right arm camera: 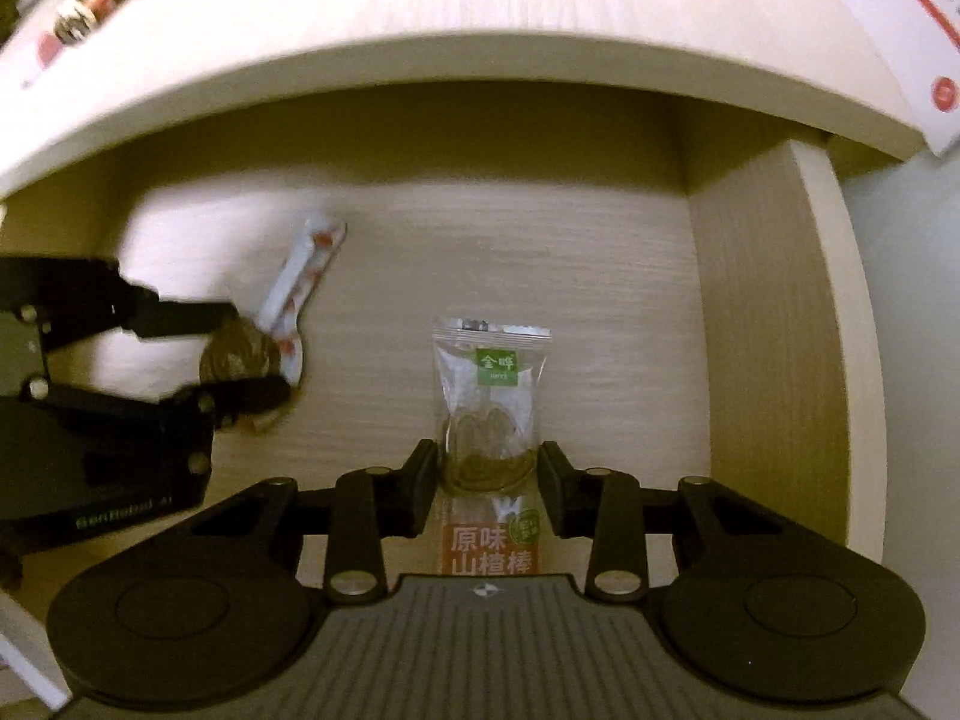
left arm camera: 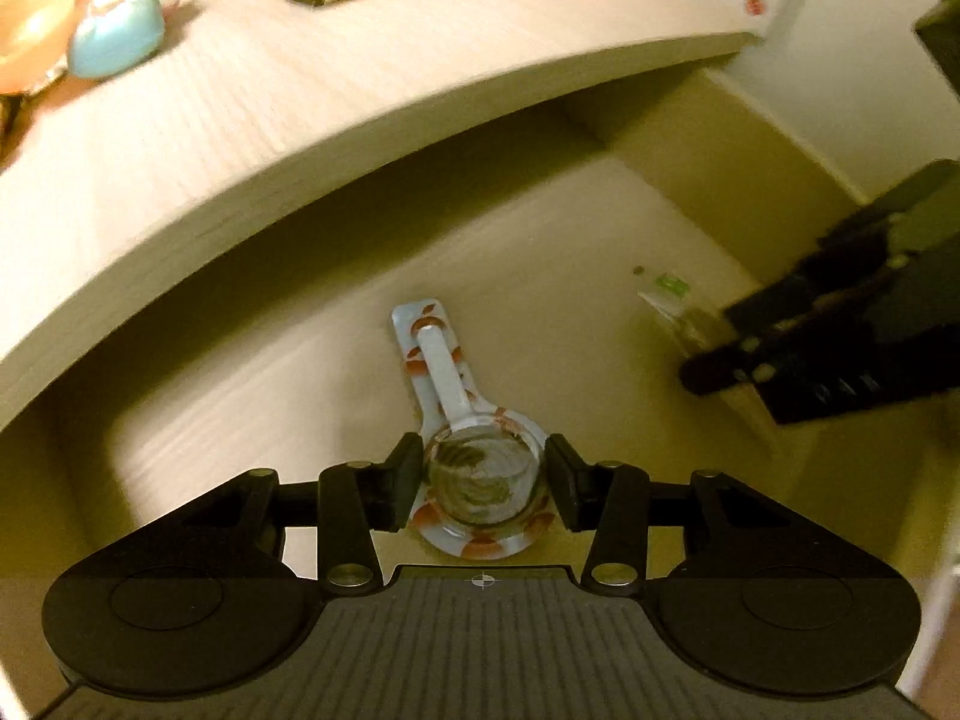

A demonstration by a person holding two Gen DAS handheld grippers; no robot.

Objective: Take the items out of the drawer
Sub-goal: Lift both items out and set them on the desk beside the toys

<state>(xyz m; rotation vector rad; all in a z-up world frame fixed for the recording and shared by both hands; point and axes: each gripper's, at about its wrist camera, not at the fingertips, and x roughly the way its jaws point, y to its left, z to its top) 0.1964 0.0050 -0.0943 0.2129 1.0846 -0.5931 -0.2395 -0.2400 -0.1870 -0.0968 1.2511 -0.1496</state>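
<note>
Left tool [left arm camera: 483,483] clamped on wrapped lollipop [left arm camera: 474,480] inside drawer [left arm camera: 540,252], right tool [left arm camera: 714,369] nearby.

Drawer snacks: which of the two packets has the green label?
The clear hawthorn-stick packet, between the right gripper jaws by the drawer's right wall. The other, the lollipop packet in the left gripper, is pale blue with red spots.

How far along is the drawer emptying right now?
Done: toys and packets already lie on the desktop, though whether they came from the drawer is unclear. In hand: the left gripper is clamped on the lollipop; the right gripper straddles the snack packet, its pads at the wrapper's sides. Left: lift both out; nothing else shows in the drawer.
</note>
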